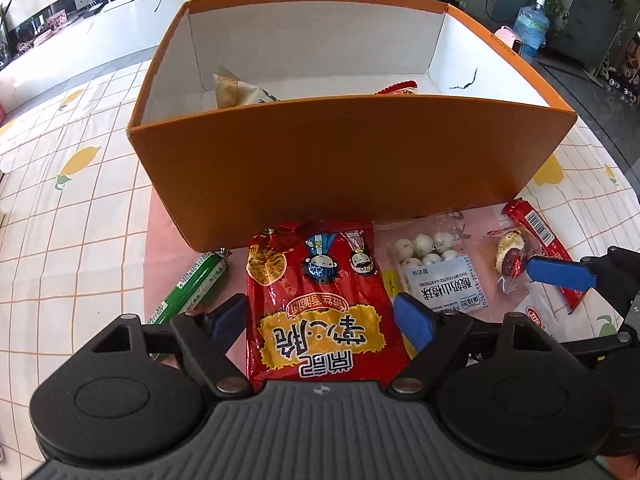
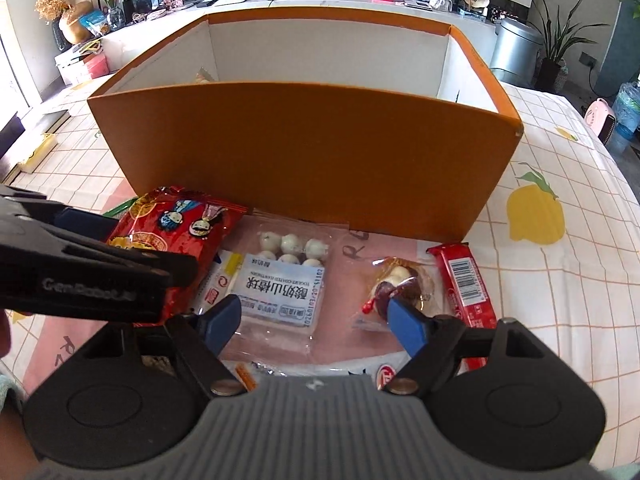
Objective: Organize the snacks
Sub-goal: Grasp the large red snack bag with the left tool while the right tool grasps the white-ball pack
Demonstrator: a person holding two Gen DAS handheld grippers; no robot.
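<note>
Snacks lie in a row on the tablecloth (image 1: 80, 208) just in front of the orange box (image 1: 344, 176), which already holds a couple of packets. From where I stand, the left gripper (image 1: 320, 320) hangs with jaws spread wide either side of the big red packet (image 1: 324, 304), not pressing it. The right gripper (image 2: 316, 316) is open too, straddling the hawthorn-ball bag (image 2: 280, 284), one finger by the wrapped candy (image 2: 396, 284). I'd say each should settle lower, centre on its packet, and close on the middle before lifting over the box wall.
</note>
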